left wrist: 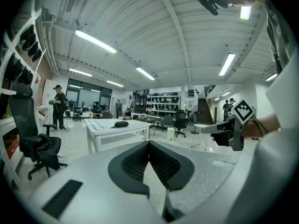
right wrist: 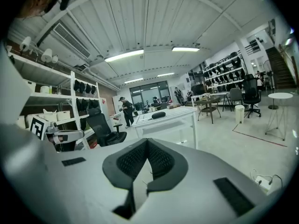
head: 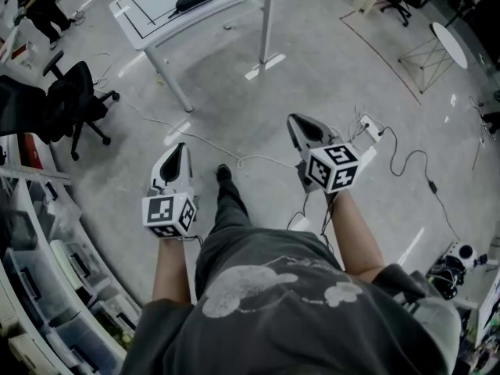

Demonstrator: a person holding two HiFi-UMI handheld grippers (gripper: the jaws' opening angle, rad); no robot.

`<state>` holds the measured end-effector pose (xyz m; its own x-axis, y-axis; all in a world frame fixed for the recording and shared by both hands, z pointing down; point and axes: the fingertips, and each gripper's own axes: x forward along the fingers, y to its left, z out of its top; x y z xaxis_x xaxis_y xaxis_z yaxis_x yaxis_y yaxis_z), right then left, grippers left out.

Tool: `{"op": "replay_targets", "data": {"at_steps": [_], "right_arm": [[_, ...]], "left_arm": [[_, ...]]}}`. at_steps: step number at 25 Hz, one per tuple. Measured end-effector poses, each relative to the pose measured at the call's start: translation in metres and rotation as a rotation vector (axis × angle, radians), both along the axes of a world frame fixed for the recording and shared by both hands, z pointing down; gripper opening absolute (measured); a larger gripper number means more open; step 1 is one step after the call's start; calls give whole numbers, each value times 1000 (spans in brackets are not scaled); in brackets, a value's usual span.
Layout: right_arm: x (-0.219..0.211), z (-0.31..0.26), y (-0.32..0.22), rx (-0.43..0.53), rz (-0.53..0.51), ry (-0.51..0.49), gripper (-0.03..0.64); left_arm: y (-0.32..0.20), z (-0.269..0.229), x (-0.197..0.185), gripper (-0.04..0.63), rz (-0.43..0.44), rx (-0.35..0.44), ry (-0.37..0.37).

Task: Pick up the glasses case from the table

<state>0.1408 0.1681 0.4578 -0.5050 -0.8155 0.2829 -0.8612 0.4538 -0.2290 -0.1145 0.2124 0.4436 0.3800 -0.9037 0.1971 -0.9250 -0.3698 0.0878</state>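
Observation:
The black glasses case (head: 192, 0) lies on a white table (head: 156, 23) far ahead, well beyond both grippers. It appears small in the left gripper view (left wrist: 121, 123) and in the right gripper view (right wrist: 158, 115), on the same table (left wrist: 107, 129) (right wrist: 174, 119). My left gripper (head: 180, 148) is held over the floor, its jaws shut with nothing between them (left wrist: 149, 143). My right gripper (head: 299, 123) is beside it at about the same height, its jaws also together and empty (right wrist: 147, 141). Both point towards the table.
A black office chair (head: 74, 104) stands left of the way to the table. Cables (head: 234, 159) and a power strip (head: 371, 127) lie on the grey floor. Shelving (head: 31, 272) runs along the left. A person (head: 39, 6) stands at the far left; a round white table (head: 449, 44) is far right.

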Motion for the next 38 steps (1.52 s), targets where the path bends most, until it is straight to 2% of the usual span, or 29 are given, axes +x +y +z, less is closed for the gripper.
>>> {"op": "replay_targets", "data": {"at_steps": [7, 20, 25, 29, 38], "right_arm": [[-18, 4, -87, -22, 27, 22, 0], [-88, 1, -271, -68, 52, 41, 0], [-108, 4, -320, -84, 78, 54, 0], [-125, 6, -337, -84, 56, 86, 0], [-112, 4, -376, -82, 44, 103, 0]], "left_arm": [[-96, 6, -17, 3, 20, -11, 28], [-284, 8, -86, 3, 48, -52, 51], [-328, 10, -108, 3, 47, -54, 68], [-351, 10, -119, 3, 48, -53, 86], [-383, 11, -101, 3, 79, -57, 84]]}}
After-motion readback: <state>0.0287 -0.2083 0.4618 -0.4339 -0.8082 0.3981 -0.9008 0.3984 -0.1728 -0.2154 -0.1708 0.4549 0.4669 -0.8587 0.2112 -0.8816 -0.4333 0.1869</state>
